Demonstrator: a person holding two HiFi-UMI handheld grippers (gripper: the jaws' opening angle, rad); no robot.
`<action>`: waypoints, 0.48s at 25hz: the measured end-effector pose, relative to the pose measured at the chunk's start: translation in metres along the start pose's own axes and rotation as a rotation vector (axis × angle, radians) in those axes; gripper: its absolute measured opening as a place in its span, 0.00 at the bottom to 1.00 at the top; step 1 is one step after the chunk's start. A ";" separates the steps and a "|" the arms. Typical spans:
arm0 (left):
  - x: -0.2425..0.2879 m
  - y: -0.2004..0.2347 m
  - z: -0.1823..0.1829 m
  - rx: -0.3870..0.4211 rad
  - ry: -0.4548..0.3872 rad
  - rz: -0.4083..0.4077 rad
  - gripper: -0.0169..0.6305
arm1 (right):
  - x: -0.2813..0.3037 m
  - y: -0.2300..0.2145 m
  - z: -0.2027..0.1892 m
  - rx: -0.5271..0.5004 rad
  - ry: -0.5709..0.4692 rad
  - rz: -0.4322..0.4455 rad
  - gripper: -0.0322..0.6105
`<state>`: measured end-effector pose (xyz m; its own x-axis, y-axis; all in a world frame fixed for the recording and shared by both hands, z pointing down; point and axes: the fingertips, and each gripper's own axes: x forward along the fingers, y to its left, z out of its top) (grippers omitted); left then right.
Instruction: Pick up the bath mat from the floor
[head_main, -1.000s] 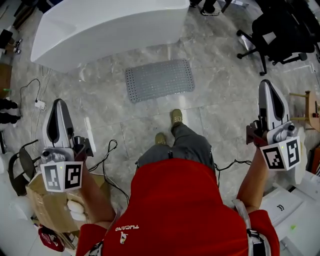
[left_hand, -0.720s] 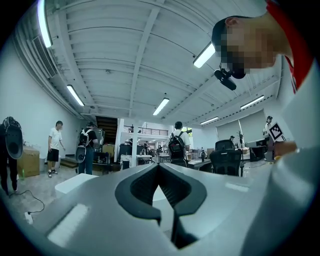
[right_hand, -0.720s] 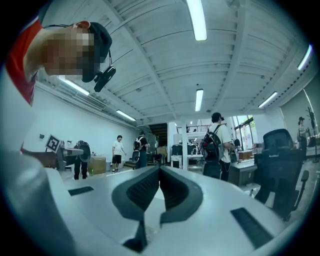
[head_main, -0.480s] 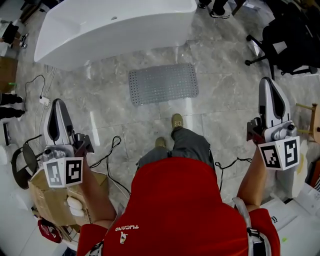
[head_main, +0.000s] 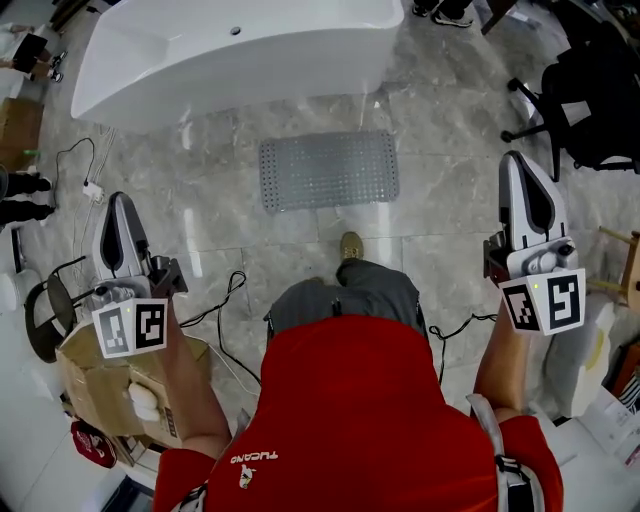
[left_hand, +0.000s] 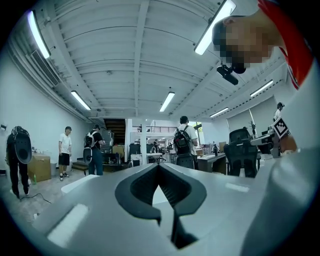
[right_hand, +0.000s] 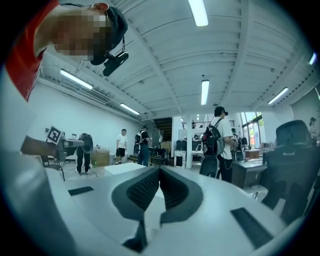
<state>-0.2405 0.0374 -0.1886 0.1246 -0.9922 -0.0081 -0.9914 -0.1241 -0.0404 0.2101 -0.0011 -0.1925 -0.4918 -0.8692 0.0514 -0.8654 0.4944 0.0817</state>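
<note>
The bath mat lies flat on the grey tiled floor, just in front of the white bathtub and a little ahead of the person's shoe. It is a grey, rounded rectangle covered in small bumps or holes, so it is probably thin rubber or soft plastic: light, floppy, and likely to sag and fold once lifted. On smooth tile it may cling by its underside, so peeling suits it better than a straight pull. The best hold looks like a rim: 1 gripper on each short end, or the 2 near corners, with the jaws sliding under the edge and pinching the sheet itself.

The left gripper is held out at the person's left side and the right gripper at the right, both well apart from the mat, 1 on either side of the body. Each gripper view looks out level across the room, not down at the floor. In both, the jaws are pressed together with nothing between them. They must spread and tip downward before any grasp
</note>
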 end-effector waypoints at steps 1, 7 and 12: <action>0.004 0.000 -0.004 -0.002 0.005 0.003 0.03 | 0.004 -0.002 -0.003 -0.003 0.001 0.005 0.05; 0.019 0.006 -0.027 -0.023 0.039 0.029 0.03 | 0.030 -0.008 -0.018 0.010 0.027 0.026 0.05; 0.030 0.029 -0.056 -0.046 0.082 0.053 0.03 | 0.057 0.001 -0.036 0.024 0.061 0.025 0.05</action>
<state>-0.2677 0.0037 -0.1338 0.0698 -0.9949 0.0730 -0.9976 -0.0698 0.0034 0.1843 -0.0497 -0.1540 -0.5073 -0.8543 0.1133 -0.8552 0.5153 0.0562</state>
